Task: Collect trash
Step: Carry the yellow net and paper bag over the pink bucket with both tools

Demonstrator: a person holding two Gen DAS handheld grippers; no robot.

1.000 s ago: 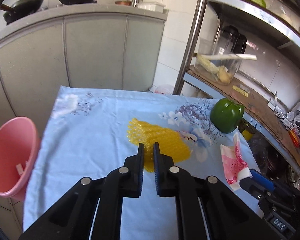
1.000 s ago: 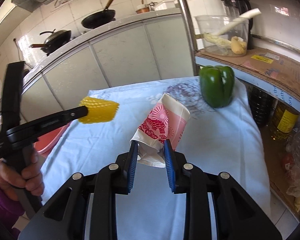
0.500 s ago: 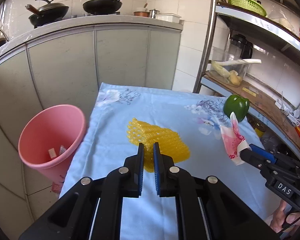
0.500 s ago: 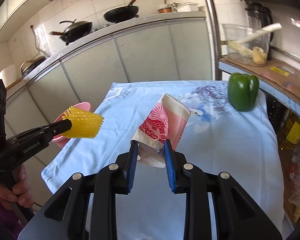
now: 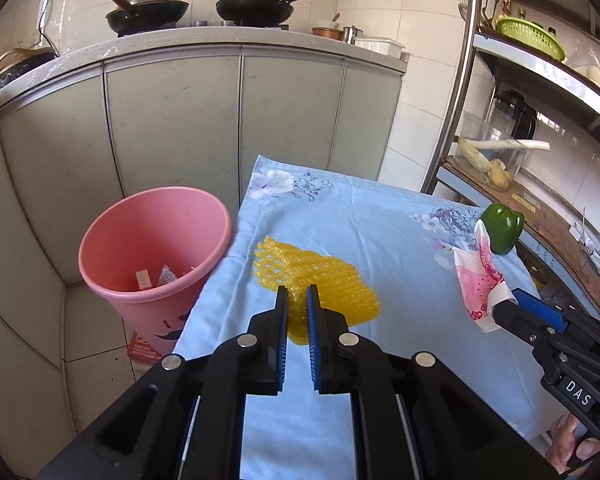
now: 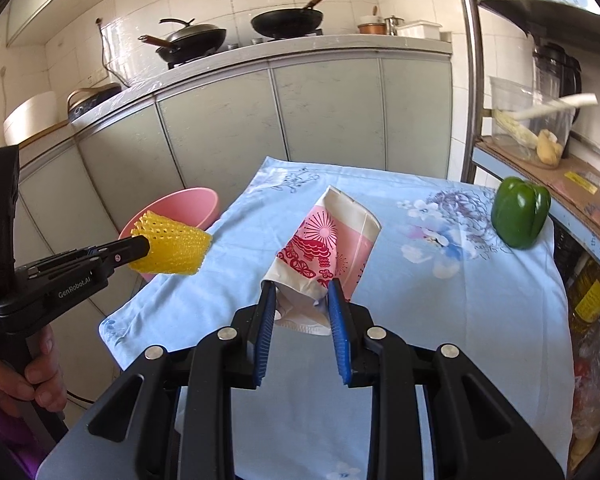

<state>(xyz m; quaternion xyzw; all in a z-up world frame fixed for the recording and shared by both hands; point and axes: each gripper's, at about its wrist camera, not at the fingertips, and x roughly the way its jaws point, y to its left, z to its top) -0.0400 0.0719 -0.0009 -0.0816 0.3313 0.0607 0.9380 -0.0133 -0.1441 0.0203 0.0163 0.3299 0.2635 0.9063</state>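
So both grippers are carrying trash right now. The left gripper (image 5: 297,300) is clamping its fingers nearly all the way together on a yellow foam net (image 5: 314,284), the stretchy mesh kind that goes round fruit. The net is sticking out forward past the fingertips, flattened where it's pinched and flaring wider at the far end. In the right wrist view it's hanging in the air off the tip of the left gripper (image 6: 140,246), just in front of the rim of the pink bin (image 6: 180,204), not touching the tablecloth.

The right gripper (image 6: 302,292) is holding its fingers only partly open, squeezing the crumpled bottom end of a pink and white paper cup (image 6: 328,240). The cup is poking up and away from the fingertips, its open mouth at the far end and red fan patterns on its side. From the left wrist camera the same cup (image 5: 476,276) is showing off to the right of the left fingers, pinched in the blue-padded tip of the right gripper (image 5: 504,308).

The bin (image 5: 156,248) is sitting on the floor to the left of the left fingers, right against the edge of the table, with a few scraps in the bottom. The table is wearing a light blue floral cloth (image 5: 360,224) spreading out beyond both sets of fingers. A green bell pepper (image 6: 520,212) is standing on the far right corner of it, well beyond and right of the right fingers. A hand (image 6: 24,372) is gripping the left gripper's handle, with a purple sleeve below it.
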